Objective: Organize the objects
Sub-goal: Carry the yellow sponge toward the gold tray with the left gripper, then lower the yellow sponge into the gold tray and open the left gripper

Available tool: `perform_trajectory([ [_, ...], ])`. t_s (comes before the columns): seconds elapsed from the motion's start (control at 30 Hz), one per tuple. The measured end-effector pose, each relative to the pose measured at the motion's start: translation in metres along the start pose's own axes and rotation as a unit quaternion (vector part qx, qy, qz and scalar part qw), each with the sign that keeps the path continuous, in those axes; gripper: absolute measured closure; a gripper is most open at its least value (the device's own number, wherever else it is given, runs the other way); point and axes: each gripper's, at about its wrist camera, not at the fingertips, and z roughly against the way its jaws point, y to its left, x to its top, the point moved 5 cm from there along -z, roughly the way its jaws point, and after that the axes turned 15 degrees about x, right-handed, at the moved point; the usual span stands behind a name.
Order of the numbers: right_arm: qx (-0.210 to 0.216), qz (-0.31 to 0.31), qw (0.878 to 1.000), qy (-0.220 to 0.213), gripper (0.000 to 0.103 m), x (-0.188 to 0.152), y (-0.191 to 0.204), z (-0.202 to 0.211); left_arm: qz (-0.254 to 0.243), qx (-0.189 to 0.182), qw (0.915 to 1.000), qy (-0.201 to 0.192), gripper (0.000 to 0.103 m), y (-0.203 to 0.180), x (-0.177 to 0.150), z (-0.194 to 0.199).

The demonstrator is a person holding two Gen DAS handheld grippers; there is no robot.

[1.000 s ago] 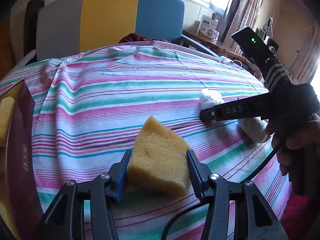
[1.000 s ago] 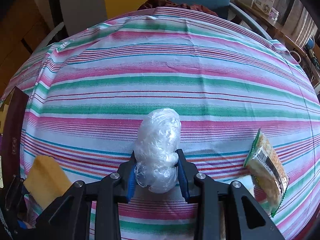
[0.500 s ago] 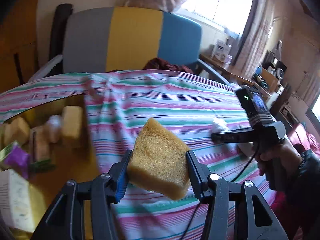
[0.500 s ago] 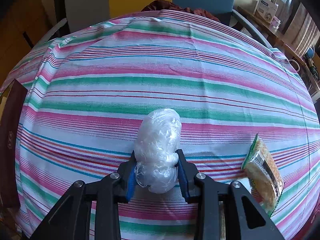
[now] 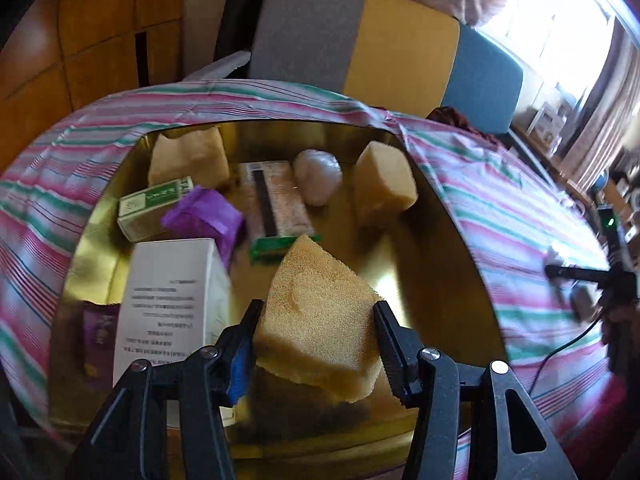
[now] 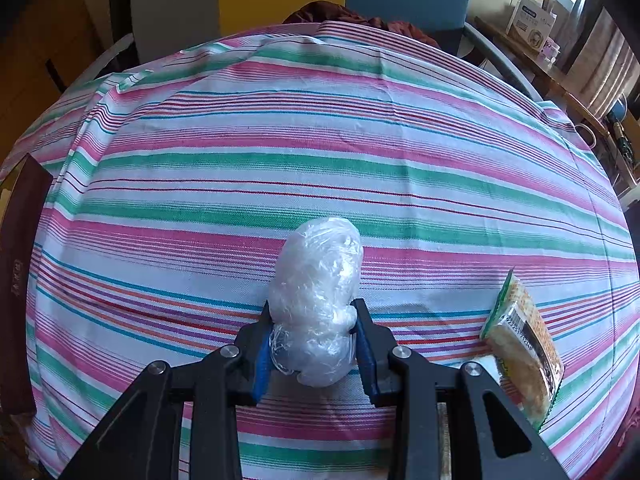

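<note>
L tongs [image 5: 316,344] swung from cloth to over gold box [image 5: 472,248], clamped on sponge [image 5: 320,320], drop next? | R tongs [image 6: 312,344] unmoved, gripping plastic-wrapped bundle [image 6: 316,296] ahead, prob. queued for box

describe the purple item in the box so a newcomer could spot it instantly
Find the gold-lined box on the striped tablecloth. On its left side, the purple packet lies between the green-and-white carton and the tall white box. It is the only crumpled purple item among tan sponges and cartons.
</note>
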Motion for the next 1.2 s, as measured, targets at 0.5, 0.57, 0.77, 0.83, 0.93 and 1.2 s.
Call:
perform_trajectory([
  [0.5, -0.001, 0.0, 1.0, 0.001, 0.068, 0.003, -0.002, -0.004, -0.052, 0.031, 0.998, -0.017, 0.034, -0.006, -0.008, 0.019],
  [0.57, -0.002, 0.001, 1.0, 0.001, 0.068, 0.003, -0.002, -0.004, -0.051, 0.039, 0.9975, -0.028, 0.034, -0.005, -0.007, 0.026],
  [0.77, -0.014, 0.013, 1.0, -0.002, 0.068, 0.002, 0.0, -0.001, -0.03, 0.061, 0.9965, -0.048, 0.034, 0.004, -0.001, 0.04],
  [0.83, -0.021, 0.018, 1.0, -0.003, 0.068, 0.003, 0.001, -0.002, -0.019, 0.067, 0.996, -0.056, 0.034, 0.01, 0.002, 0.045],
  [0.93, -0.028, 0.015, 0.999, -0.001, 0.068, 0.005, 0.002, -0.002, -0.01, 0.075, 0.995, -0.065, 0.034, 0.018, 0.005, 0.05],
  [1.2, 0.035, 0.061, 0.998, -0.008, 0.068, 0.002, 0.08, 0.014, 0.006, 0.075, 0.9947, -0.069, 0.034, 0.033, 0.005, 0.052],
])
